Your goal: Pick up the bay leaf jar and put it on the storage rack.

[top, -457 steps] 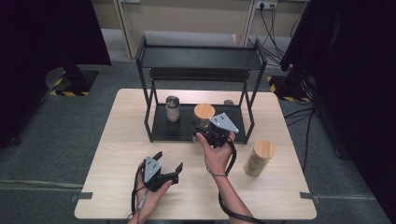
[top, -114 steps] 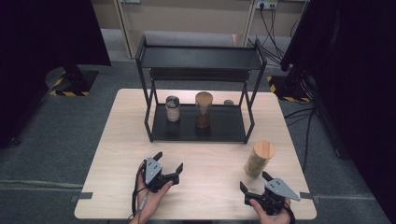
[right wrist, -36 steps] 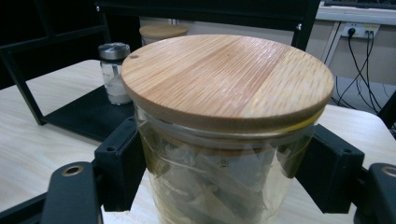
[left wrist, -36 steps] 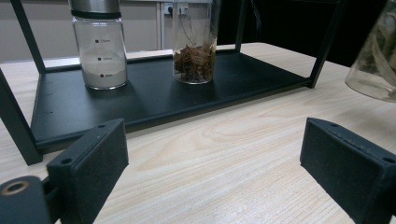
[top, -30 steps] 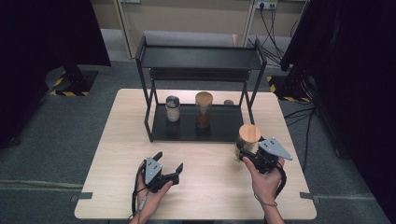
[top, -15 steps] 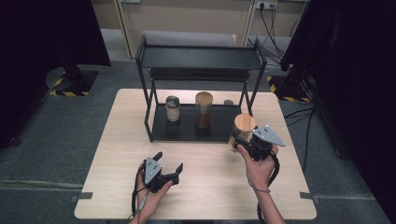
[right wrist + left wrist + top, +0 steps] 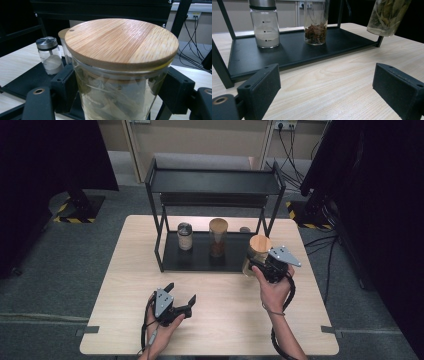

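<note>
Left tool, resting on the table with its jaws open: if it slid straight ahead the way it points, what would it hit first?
Probably the front edge of the black rack's bottom shelf; the left tool has bare table until then. Depth is hard to judge.

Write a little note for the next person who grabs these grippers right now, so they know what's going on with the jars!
Right gripper: shut on the wooden-lid leaf jar, held in the air near the right end of the black rack.
Left gripper: open, holding nothing, low over the table in front of the rack.
Done: the metal-cap powder jar and the brown spice jar stand on the rack's bottom shelf.
Left: probably set the leaf jar on the bare right part of that shelf, then let go.
</note>
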`<move>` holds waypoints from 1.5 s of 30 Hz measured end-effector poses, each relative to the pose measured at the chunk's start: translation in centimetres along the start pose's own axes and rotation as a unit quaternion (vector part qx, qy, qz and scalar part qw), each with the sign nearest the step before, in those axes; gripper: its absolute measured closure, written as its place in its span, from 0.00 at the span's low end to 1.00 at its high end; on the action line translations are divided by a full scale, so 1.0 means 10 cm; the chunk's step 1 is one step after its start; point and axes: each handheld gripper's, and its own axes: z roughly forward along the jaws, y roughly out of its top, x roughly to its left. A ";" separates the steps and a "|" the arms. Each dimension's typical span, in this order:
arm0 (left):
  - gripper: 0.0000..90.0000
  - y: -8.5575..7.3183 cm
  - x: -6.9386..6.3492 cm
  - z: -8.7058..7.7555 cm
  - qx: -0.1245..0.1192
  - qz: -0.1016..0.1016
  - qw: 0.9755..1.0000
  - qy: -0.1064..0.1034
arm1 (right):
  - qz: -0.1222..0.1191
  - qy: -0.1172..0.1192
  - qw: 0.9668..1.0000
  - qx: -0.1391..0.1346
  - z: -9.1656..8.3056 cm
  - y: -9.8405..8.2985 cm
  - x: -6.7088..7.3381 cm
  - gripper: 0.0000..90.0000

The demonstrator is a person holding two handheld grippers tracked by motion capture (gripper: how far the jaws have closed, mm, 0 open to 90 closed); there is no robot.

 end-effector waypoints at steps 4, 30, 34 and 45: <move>0.08 0.00 0.00 0.00 0.000 -0.001 1.000 0.000 | 0.000 -0.006 1.000 0.004 0.07 0.02 -0.02 0.28; 0.08 0.00 0.00 0.00 0.000 0.001 1.000 -0.002 | 0.010 -0.015 1.000 0.022 0.46 0.08 -0.05 0.28; 0.08 0.00 0.00 0.00 0.000 0.001 1.000 -0.003 | 0.011 -0.016 1.000 0.025 0.50 0.09 -0.04 0.28; 0.08 0.00 0.00 0.00 0.000 0.001 1.000 -0.004 | 0.012 -0.021 0.999 0.029 0.61 0.12 -0.05 0.28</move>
